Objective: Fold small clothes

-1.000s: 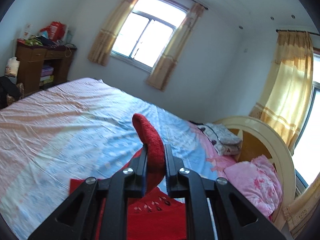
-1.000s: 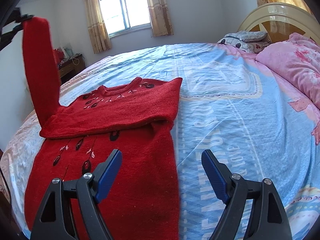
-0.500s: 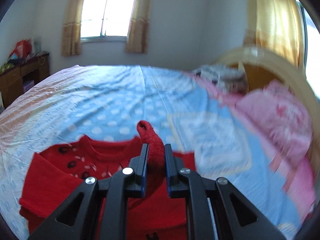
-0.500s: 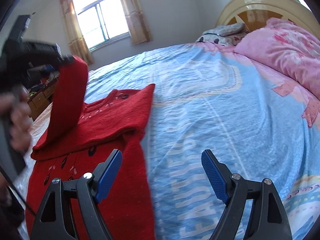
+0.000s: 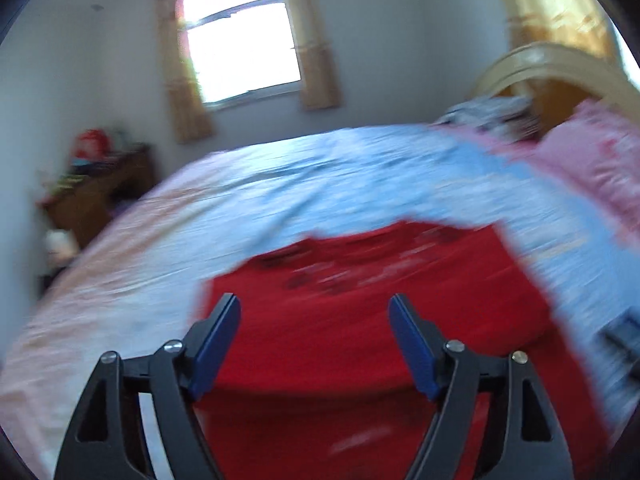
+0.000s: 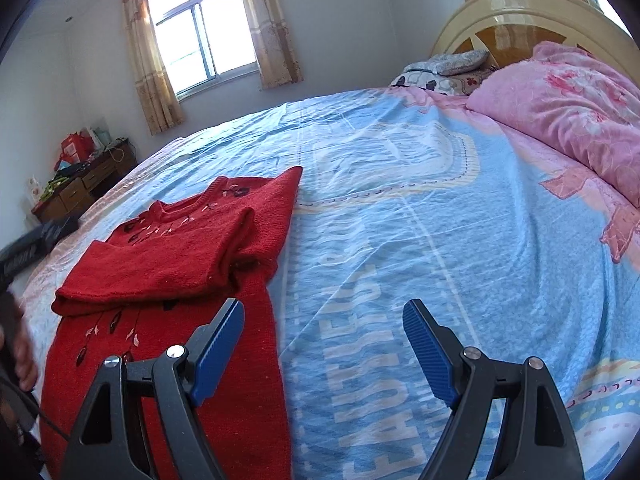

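Nearest in the left wrist view, the left gripper [image 5: 314, 308] is hovering just above the red sweater [image 5: 372, 304], its blue pads [image 5: 214, 344] spreading apart as the jaws are opening; nothing is sitting between them, and the knit below is showing only as a blur. In the right wrist view, the right gripper [image 6: 322, 322] is standing wide open and holding nothing, its left finger [image 6: 216, 348] hanging over the sweater's lower body and its right one over bare blue bedsheet [image 6: 420, 216].

Just beyond those fingers the red sweater [image 6: 168, 264] is lying flat on the bed, toward the left side of the sheet. Its two sleeves are lying folded across the chest, one over the other, with the neckline and the dark and pink embroidery pointing away toward the window [image 6: 200, 36]. At the left edge of that view a hand [image 6: 18, 356] is showing partly, beside a dark blurred piece of the other tool.

Farther off, a pink quilt [image 6: 568, 108] is lying bunched against the cream headboard [image 6: 532, 8] on the right, and a wooden desk [image 6: 80, 188] is standing by the wall on the left.
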### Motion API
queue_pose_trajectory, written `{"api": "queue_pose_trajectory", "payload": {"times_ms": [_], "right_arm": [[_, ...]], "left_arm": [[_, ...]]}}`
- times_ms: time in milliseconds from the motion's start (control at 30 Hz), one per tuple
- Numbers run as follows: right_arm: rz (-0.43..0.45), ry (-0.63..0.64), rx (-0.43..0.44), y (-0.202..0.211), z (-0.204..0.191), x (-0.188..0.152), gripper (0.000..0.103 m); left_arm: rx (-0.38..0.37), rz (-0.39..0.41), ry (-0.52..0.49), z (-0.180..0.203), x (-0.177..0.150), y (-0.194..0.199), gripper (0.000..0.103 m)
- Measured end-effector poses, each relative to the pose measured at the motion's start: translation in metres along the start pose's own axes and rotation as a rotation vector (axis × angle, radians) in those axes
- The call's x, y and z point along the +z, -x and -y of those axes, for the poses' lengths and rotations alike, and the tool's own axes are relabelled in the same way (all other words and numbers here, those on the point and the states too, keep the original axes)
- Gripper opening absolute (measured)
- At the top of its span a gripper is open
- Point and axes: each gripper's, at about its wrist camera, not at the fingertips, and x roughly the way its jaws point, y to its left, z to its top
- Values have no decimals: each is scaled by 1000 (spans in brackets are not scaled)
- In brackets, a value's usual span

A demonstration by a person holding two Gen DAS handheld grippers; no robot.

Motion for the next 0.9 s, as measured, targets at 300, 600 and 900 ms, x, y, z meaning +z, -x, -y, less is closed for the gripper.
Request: {"api": "queue_pose_trajectory", "payload": {"times_ms": [300, 600, 900], "right_arm": [[3, 36, 136, 7, -24, -1, 82], [-24, 42, 114, 0, -34, -8, 82], [-22, 108, 149, 3, -56, 8, 65]], "left_arm": [[97, -217, 153, -91, -63, -30, 81], [24, -248, 222, -102, -62, -56, 84], [53, -274, 334, -118, -75, -70, 100]]}}
